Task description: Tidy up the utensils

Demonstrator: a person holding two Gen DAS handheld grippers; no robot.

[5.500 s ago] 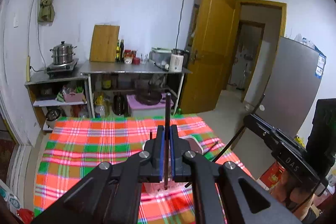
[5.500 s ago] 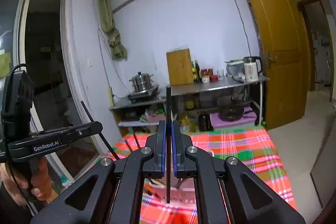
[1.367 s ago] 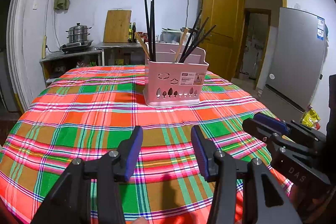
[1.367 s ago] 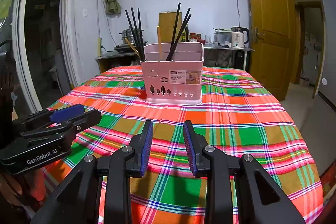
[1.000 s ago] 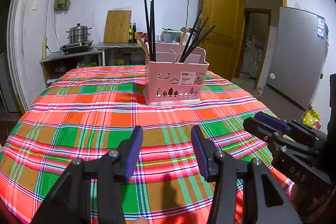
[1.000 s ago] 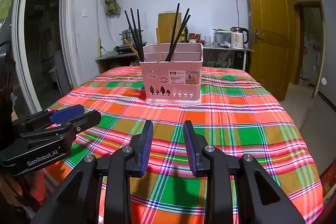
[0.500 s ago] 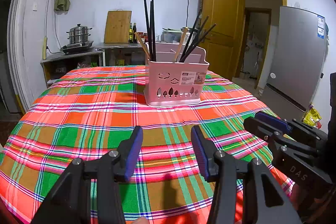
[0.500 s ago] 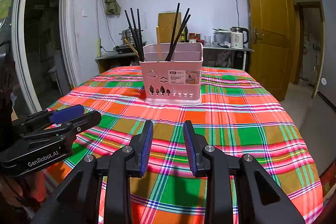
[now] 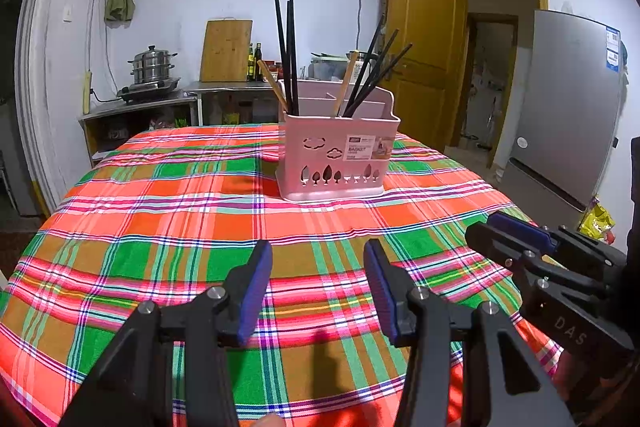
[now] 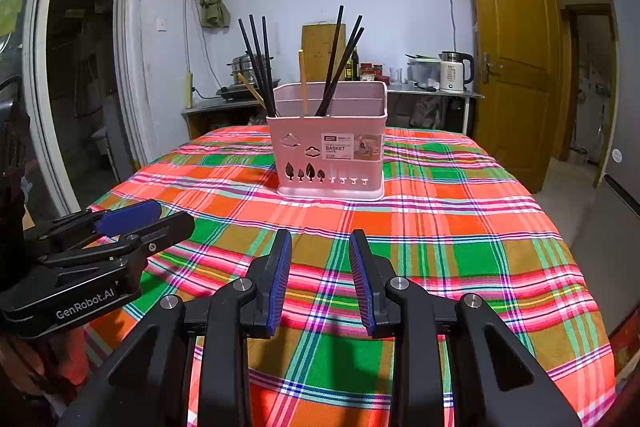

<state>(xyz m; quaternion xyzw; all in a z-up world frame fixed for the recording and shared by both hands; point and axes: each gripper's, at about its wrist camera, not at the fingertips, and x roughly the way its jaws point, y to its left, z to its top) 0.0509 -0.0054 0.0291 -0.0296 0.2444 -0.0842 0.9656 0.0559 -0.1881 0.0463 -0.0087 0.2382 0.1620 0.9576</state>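
A pink utensil basket (image 9: 338, 151) (image 10: 328, 147) stands upright on the plaid tablecloth (image 9: 160, 219) (image 10: 460, 235), past both grippers. Several black chopsticks (image 9: 289, 55) (image 10: 258, 63) and two wooden ones (image 10: 303, 83) stick up out of it, in separate bunches. My left gripper (image 9: 318, 255) hovers low over the near part of the table, open, with nothing between its blue pads. My right gripper (image 10: 320, 247) is open too and holds nothing. Each gripper shows at the side of the other's view: the right gripper (image 9: 512, 231), the left gripper (image 10: 148, 215).
Behind the table stand a metal counter (image 9: 236, 87) with a cutting board, bottles, a kettle (image 10: 454, 71) and a steamer pot (image 9: 152, 65). A yellow door (image 10: 508, 67) and a grey fridge (image 9: 568, 107) are on the right. The table edge drops off near the grippers.
Five seconds ago each gripper was high above the table, shut on a black chopstick over the basket. Now both are low, open and hold nothing. Over the last second nothing has moved.
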